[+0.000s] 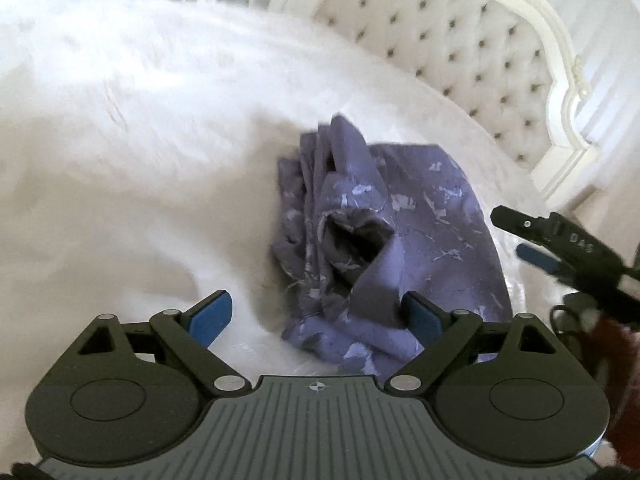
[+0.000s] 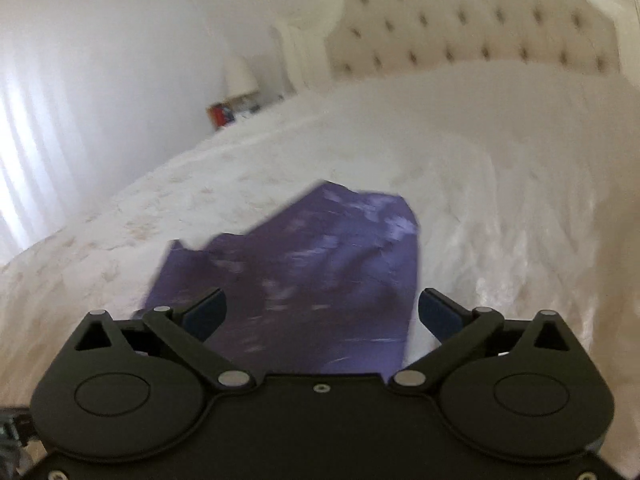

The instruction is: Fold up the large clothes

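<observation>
On the white bed (image 1: 120, 160) before you, one purple garment (image 1: 420, 216) with pale flecks, bunched at left, your left gripper (image 1: 320, 316) and right gripper (image 2: 320, 312) both spread wide, empty.

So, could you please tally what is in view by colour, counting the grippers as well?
Purple: 1, the crumpled garment
White: 2, the bedspread and the tufted headboard
Black: 2, the left gripper and the right gripper, both open
Total: 5

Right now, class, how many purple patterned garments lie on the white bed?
1: a crumpled purple patterned garment lies on the white bedspread, below the tufted headboard. More could be hidden beyond the frames.
</observation>
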`<state>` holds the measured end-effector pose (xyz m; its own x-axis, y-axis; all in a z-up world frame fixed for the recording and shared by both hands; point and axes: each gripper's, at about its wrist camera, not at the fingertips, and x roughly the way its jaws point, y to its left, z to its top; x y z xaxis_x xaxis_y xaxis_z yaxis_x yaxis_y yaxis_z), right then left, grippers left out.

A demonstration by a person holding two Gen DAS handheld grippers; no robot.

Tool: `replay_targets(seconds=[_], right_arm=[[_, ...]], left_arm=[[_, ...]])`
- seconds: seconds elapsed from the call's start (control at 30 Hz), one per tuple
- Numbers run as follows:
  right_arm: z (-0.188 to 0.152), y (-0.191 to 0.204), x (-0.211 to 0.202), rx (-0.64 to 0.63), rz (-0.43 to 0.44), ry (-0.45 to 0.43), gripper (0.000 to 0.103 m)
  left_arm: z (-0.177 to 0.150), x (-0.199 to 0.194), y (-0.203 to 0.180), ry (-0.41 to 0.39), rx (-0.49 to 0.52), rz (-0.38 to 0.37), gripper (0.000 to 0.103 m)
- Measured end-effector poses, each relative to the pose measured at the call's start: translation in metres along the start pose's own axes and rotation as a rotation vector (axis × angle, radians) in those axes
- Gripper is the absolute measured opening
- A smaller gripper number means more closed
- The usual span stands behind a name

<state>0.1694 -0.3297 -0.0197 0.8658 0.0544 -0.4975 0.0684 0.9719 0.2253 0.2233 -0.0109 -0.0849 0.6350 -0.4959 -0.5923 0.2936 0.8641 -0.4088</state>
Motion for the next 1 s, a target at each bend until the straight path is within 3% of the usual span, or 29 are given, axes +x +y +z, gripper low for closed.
replay_targets(seconds=[0.1, 0.2, 0.27, 0.4, 0.67, 1.0], right_arm=[[-0.005, 0.042, 0.016, -0.129, 0.004, 0.043, 0.102], [-0.037, 0.069, 0.021, -0.222, 0.005, 0.111, 0.103], [-0.057, 0.088, 0.012, -0.314, -0.020, 0.093, 0.103], [-0.070, 0.107, -0.013, -0.344, 0.063, 0.083, 0.103], [-0.079, 0.099, -0.081, -0.105, 0.063, 0.041, 0.103], [-0.066, 0.069, -0.132, 0.075, -0.127, 0.048, 0.103]], left_arm=[[-0.011, -0.019, -0.003, -0.033, 0.026, 0.035, 0.092], [-0.021, -0.040, -0.006, -0.061, 0.083, 0.084, 0.092], [-0.024, -0.053, -0.010, -0.079, 0.126, 0.121, 0.093], [-0.032, -0.076, -0.018, -0.119, 0.170, 0.190, 0.093], [-0.038, -0.109, -0.053, -0.158, 0.265, 0.254, 0.094], [-0.045, -0.123, -0.081, -0.109, 0.243, 0.221, 0.094]])
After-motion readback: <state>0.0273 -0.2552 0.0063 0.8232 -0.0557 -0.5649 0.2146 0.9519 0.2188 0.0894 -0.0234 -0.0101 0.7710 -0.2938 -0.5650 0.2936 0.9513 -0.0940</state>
